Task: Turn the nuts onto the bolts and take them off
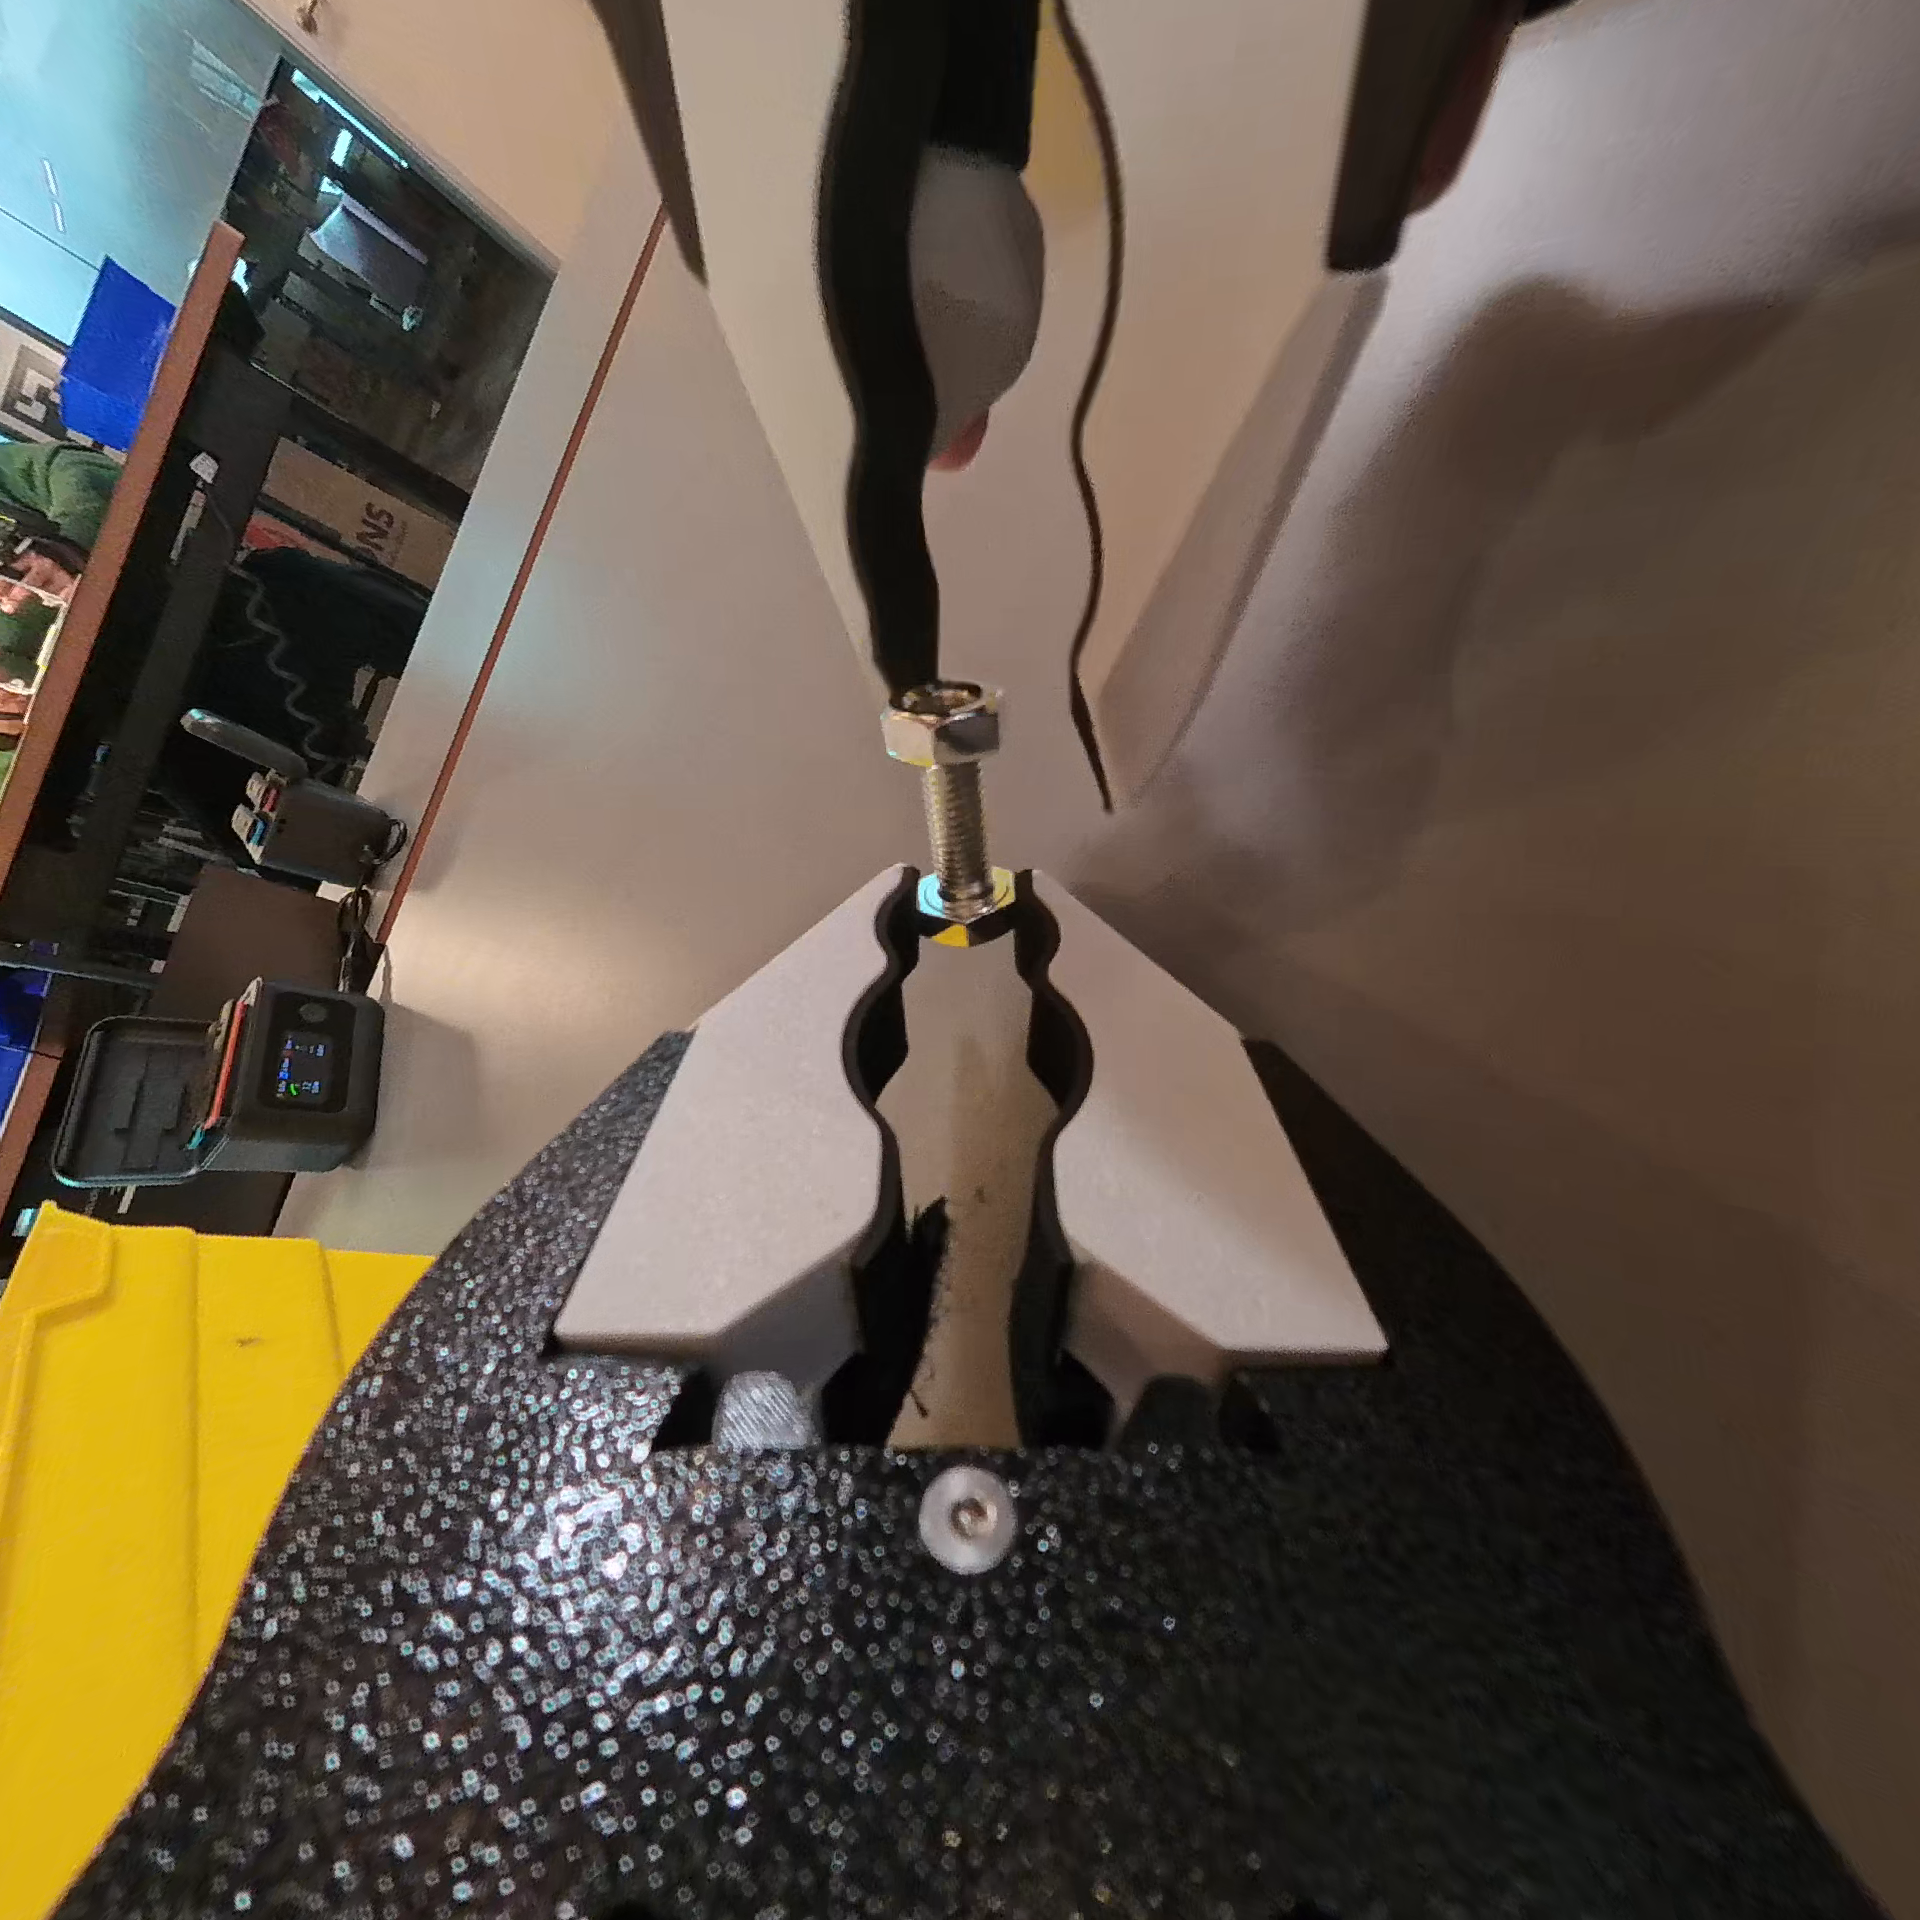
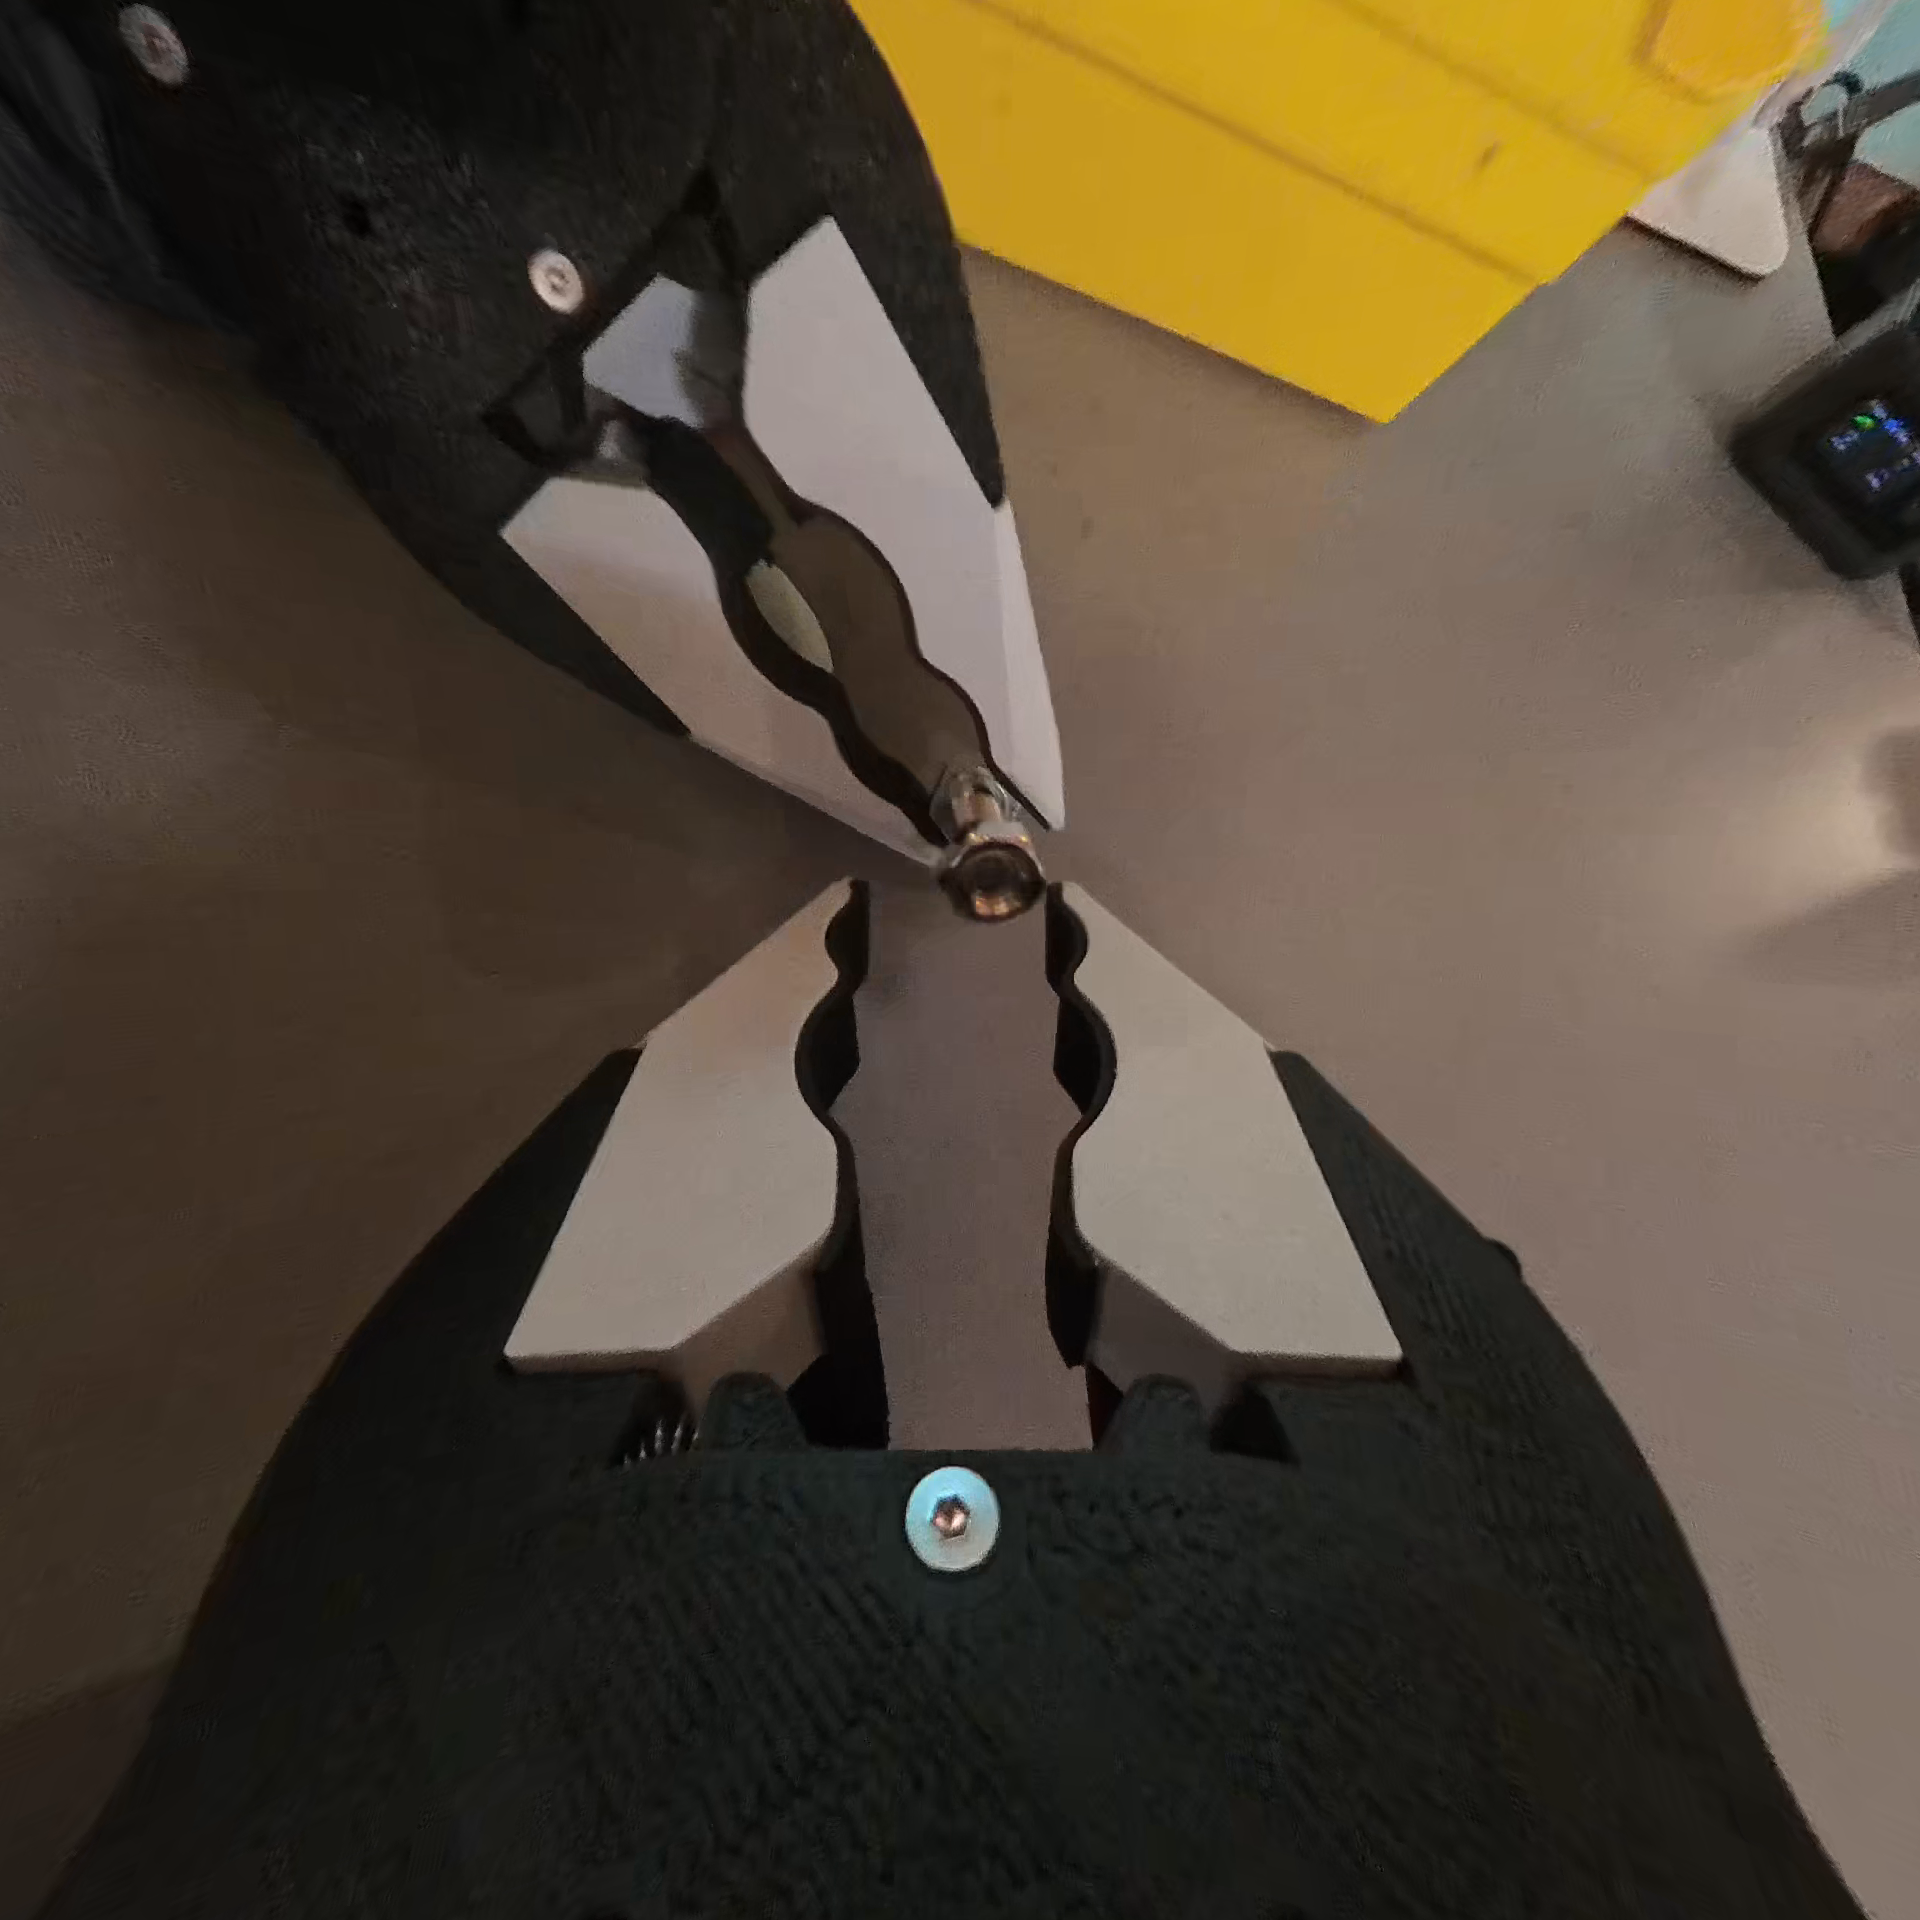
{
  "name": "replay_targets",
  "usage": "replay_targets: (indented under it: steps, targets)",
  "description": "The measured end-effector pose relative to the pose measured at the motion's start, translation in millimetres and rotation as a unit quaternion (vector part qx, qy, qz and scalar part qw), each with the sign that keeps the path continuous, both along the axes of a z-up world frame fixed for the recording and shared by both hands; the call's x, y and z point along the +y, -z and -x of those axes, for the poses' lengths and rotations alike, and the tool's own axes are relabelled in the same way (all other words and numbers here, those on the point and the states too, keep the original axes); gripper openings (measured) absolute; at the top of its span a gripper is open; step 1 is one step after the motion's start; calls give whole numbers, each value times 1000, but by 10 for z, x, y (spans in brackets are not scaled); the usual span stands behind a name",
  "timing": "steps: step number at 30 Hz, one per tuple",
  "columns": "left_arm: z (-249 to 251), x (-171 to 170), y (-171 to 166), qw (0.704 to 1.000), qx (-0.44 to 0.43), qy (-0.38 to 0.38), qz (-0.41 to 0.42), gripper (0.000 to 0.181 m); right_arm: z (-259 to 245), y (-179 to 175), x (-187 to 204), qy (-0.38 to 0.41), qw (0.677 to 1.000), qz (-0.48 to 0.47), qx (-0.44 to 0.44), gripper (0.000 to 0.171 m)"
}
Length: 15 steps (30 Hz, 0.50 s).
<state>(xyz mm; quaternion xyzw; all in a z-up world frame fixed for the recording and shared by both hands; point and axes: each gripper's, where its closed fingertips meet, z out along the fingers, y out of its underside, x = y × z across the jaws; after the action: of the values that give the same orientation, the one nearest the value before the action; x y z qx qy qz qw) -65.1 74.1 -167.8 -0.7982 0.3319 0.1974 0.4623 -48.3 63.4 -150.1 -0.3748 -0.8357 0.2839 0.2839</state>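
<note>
My left gripper [image 1: 961, 894] is shut on the hex head end of a silver bolt [image 1: 948, 821], whose threaded shaft points away from it. A silver hex nut [image 1: 940, 732] sits at the far end of the shaft. In the right wrist view, the left gripper [image 2: 987, 821] comes in from the upper left with the nut [image 2: 987, 883] facing me. My right gripper [image 2: 956, 894] is open, its fingertips on either side of the nut, which is closer to the right finger. The right gripper's fingers [image 1: 899, 520] hang in from the top of the left wrist view.
A yellow bin [image 1: 156, 1455] stands beside the left gripper and shows at the top of the right wrist view [image 2: 1299, 156]. A black device with a small screen [image 1: 301, 1081] sits on the beige table [image 2: 1455, 831]. Dark shelving with boxes [image 1: 343, 468] lies beyond the table edge. Left and right tips are no more than a few centimetres apart.
</note>
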Motion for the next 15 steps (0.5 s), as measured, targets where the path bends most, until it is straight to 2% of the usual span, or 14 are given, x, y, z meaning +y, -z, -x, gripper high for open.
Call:
replay_targets:
  steps: [2, 5, 7, 12, 15]
  targets:
    - [-2, 0, -1, 1000, 2, 2, -1, 16, 39, -75, -130, -27, 999, -4, 30, 40]
    - [2, 0, 1, 1000, 1, 0, 0, 16, 33, -240, -369, -82, 993, 9, 82, 38]
    - [3, -1, -4, 1000, -4, 0, -1, 16, 47, -266, -306, -64, 995, 12, 80, 38]
    - [5, -1, -3, 1000, -7, -1, -1, 16, 17, -70, 65, 20, 1000, 11, 12, 33]
    - [5, -1, -1, 1000, -3, -1, 0, 16, 16, -52, -19, 9, 1000, 25, 3, 34]
